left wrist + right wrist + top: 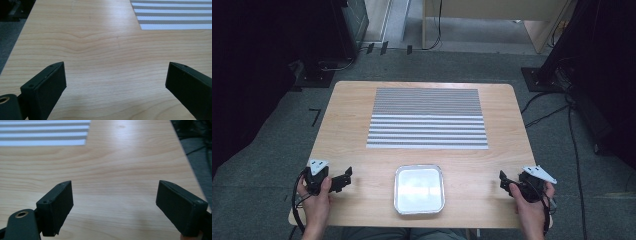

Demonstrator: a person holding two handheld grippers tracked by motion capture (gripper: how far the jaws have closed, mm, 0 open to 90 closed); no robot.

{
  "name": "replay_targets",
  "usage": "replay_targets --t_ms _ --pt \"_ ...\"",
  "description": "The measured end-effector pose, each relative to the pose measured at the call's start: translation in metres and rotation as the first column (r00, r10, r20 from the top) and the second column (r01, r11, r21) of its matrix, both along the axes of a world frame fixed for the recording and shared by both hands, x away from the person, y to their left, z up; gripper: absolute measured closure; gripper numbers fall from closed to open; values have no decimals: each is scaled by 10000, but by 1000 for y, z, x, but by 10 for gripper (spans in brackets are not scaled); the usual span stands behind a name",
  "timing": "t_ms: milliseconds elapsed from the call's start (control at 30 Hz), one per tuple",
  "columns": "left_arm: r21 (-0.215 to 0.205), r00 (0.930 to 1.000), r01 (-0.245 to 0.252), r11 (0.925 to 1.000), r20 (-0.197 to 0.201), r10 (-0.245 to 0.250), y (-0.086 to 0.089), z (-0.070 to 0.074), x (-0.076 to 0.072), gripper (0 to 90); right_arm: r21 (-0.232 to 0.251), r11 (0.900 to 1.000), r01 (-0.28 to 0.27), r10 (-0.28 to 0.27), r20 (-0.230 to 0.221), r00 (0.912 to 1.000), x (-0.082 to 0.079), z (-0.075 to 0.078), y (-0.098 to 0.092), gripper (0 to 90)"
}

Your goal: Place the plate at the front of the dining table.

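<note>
A shiny square metal tray [419,189] lies empty near the table's front edge, in the middle. A grey-and-white striped mat [427,118] covers the table's far half; its near corner shows in the left gripper view [172,15] and in the right gripper view [45,133]. My left gripper [343,179] rests at the front left, held in a hand, open over bare wood [116,75]. At the front right my right gripper [503,181] is also open, with nothing between its jaws [115,195]. Both sit well apart from the tray.
The wooden table [347,130] has rounded corners and stands on grey carpet. Cables [572,130] trail over the floor at the right. Dark stands and a wooden cabinet [492,20] are beyond the far edge.
</note>
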State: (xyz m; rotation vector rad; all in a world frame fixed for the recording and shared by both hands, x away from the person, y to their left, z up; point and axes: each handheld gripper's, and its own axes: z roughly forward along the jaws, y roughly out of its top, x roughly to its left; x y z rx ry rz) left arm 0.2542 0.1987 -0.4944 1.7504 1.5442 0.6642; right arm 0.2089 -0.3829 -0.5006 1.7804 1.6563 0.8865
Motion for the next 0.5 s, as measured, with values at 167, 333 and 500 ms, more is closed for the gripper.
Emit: replay_targets --t_ms 167,333,500 --pt "-199 9997 224 9996 94 -222 -10 5 -4 29 190 9995 -236 232 177 9996 -3 7 12 139" --pt "-257 9991 402 9989 139 -398 -21 8 -7 30 193 9993 -317 311 290 9991 -5 13 19 139" --pt "-341 9988 460 9984 156 -455 -31 11 -9 30 -113 9994 -339 343 384 9987 -6 17 31 135"
